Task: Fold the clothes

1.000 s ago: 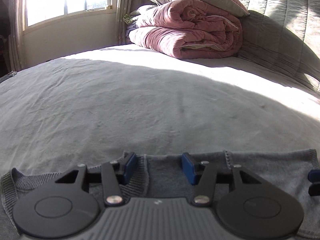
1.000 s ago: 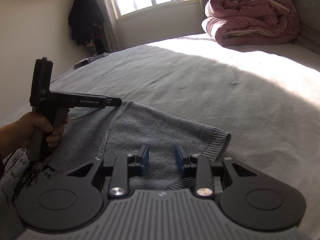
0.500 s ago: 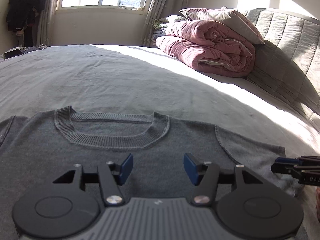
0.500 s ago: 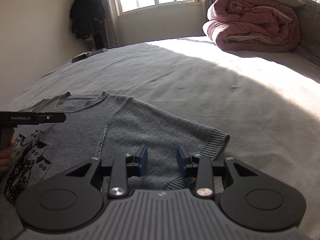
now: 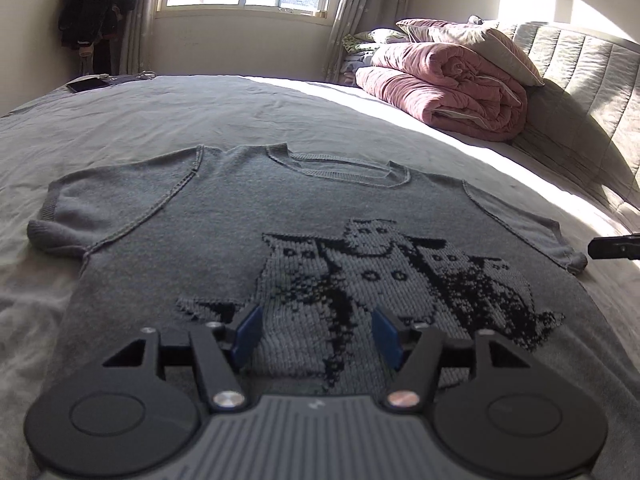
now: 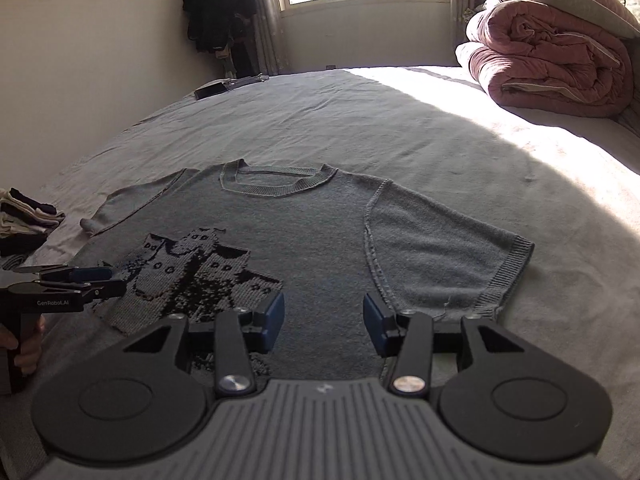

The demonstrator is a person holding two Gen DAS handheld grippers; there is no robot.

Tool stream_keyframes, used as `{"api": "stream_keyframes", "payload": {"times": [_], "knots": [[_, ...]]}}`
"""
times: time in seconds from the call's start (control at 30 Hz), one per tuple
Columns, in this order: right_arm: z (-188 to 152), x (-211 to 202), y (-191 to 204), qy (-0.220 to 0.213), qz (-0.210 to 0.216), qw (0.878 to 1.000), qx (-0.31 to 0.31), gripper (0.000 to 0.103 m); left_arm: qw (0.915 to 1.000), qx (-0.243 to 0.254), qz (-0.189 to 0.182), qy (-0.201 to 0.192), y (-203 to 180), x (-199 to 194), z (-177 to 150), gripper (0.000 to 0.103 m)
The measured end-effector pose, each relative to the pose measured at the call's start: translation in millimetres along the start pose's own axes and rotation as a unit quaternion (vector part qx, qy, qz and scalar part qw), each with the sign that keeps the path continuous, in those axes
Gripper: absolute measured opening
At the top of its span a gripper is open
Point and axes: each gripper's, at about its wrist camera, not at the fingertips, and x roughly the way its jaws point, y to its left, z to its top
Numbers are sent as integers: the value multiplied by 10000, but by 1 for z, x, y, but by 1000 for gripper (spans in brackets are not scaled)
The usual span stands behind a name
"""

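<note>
Item: grey knit sweater [image 5: 248, 240], laid flat and face up on bed [image 5: 360, 128], collar at 12 o'clock, hem at 6; no fold made yet.

Left gripper [image 5: 316, 338] hovers over the pattern near the hem, blue pads apart and widening, nothing between them. Right gripper [image 6: 323, 322] hovers over the lower body beside the right sleeve [image 6: 444, 248], pads likewise apart and widening, nothing held. Suggested handling: take a sleeve edge and the hem on the same side, pinch both knit layers fully, lift low, and carry that side toward the centre line in one even sweep, so the soft knit does not bunch. Also present: pink quilt [image 5: 448, 80] at 2 o'clock; folded stack [image 6: 24, 220] at 9 o'clock.
</note>
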Motion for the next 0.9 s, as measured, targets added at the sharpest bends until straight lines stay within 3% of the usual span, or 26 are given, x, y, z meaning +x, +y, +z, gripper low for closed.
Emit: {"api": "stream_keyframes", "payload": {"times": [0.2,0.37,0.7,0.9], "knots": [[-10,-7,49,337,-61,9994,-74,49,9998,-169,-50,-43,24,-42,-27,63],[-24,-10,90,475,-349,9980,-223,50,9988,-488,-9,-46,38,-62,-33,63],[-43,-6,125,492,-669,9965,-117,58,9991,124,267,301,31,-79,-37,71],[-53,-1,113,533,-995,9934,190,59,9980,597,37,223,13,-76,-20,81]]}}
